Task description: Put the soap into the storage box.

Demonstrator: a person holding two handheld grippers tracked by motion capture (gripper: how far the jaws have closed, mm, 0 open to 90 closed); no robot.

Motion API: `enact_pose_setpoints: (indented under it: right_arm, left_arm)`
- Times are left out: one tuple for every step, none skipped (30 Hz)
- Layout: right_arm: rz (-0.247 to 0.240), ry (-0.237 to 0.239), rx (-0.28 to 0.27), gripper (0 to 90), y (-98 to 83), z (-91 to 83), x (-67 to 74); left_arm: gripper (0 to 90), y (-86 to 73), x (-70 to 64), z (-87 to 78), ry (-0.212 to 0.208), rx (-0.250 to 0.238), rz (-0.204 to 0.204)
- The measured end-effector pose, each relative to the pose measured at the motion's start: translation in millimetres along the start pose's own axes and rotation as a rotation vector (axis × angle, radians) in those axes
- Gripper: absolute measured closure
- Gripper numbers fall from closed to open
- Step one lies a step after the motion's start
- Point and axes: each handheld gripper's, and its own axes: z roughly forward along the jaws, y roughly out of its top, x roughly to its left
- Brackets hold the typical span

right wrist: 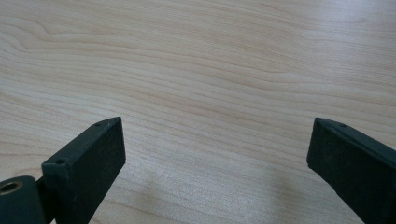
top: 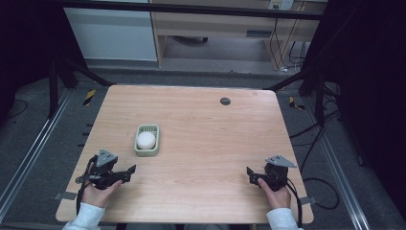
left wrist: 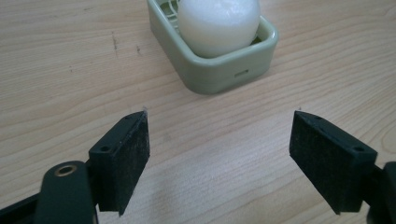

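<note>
The left gripper point(left wrist: 219, 140) has its two black padded jaws spread wide with nothing between them but bare wood; they point straight at the pale green rectangular plastic soap dish point(left wrist: 215, 70), which sits just ahead of them on the light wooden table point(left wrist: 70, 60). A smooth white rounded bar of soap point(left wrist: 217, 21) rests inside the dish on its slatted floor, rising above the rim, so a wide opening suits either the soap or the dish's short end. From the high view that gripper point(top: 125, 172) lies low near the table's near-left corner, the hand point(top: 98, 194) behind it, angled toward the dish point(top: 147, 152) and the soap point(top: 146, 140), which are close but not touched

The right gripper point(right wrist: 215, 154) is likewise wide open and holds nothing, its jaws over plain wood. In the high view it point(top: 252, 175) sits near the near-right edge, well apart from the dish, seemingly parked while the left side is better placed to reach

A small dark round cap point(top: 225, 101) is set in the far part of the tabletop
</note>
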Motion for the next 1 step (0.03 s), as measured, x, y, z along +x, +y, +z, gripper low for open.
enact_pose_setpoints:
  right_arm:
    - [0.006,0.000,0.002,4.8,0.1,0.0,0.1]
  left_arm:
    - [20.1,0.0,0.0,0.0,0.000,0.000,0.000]
